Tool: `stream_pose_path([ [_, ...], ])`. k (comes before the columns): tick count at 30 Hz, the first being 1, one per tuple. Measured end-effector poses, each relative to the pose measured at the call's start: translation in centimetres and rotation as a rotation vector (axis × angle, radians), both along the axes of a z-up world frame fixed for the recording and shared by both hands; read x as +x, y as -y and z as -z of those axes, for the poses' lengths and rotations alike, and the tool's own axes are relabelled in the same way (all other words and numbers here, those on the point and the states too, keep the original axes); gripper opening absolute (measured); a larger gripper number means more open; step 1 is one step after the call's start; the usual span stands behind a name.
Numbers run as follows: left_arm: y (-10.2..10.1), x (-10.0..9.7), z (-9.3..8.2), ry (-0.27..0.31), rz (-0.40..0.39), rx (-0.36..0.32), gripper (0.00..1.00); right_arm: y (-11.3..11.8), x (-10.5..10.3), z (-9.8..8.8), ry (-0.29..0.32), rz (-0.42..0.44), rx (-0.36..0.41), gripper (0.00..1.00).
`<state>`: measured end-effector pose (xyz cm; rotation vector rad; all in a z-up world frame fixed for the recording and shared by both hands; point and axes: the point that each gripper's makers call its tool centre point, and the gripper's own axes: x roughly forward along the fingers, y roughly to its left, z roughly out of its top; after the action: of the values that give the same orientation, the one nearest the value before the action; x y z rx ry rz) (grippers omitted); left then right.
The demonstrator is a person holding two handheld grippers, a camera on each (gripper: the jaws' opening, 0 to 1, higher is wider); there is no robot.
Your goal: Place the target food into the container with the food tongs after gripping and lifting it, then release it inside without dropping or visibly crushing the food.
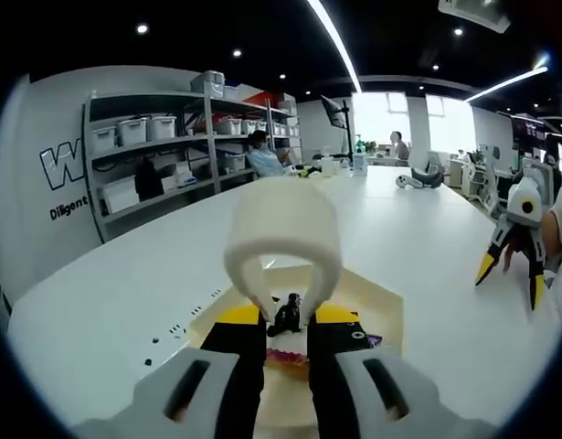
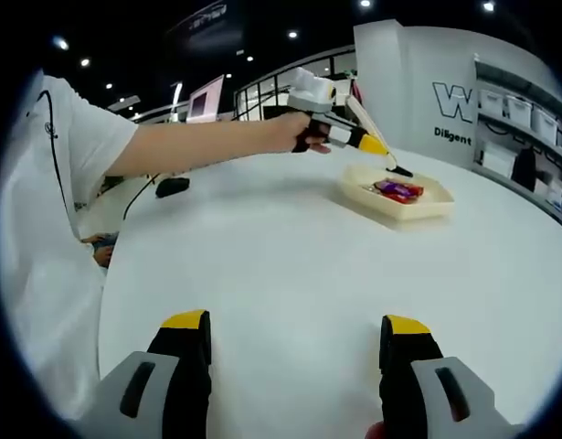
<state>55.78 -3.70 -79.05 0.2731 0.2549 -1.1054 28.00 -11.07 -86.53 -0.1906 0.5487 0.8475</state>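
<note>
My left gripper (image 1: 285, 316) is shut on white food tongs (image 1: 282, 233). The tongs' loop end bulges up toward the camera and their dark tips (image 1: 286, 315) point down over a cream tray (image 1: 383, 306). A wrapped food piece in purple and red (image 1: 285, 358) lies in the tray just under the tips; I cannot tell if they touch it. In the right gripper view a hand holds the left gripper (image 2: 383, 155) over the same tray (image 2: 425, 208), with the food (image 2: 399, 190) inside. My right gripper (image 2: 294, 322) stands open above bare table and also appears at the right (image 1: 511, 279).
The white table (image 2: 281, 247) is wide and long. Metal shelves with bins (image 1: 162, 151) line the wall on the left. People sit at the far end (image 1: 262, 151) among small items (image 1: 418, 178). A dark object (image 2: 171, 186) lies beyond the person's white sleeve (image 2: 70, 146).
</note>
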Motion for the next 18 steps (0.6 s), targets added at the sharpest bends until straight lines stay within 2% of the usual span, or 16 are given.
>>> stream_pose_path([
  [18,0.1,1.2,1.3,-0.029,0.001,0.011,0.15,0.3,-0.1,0.1,-0.006,0.008,-0.002,0.73],
])
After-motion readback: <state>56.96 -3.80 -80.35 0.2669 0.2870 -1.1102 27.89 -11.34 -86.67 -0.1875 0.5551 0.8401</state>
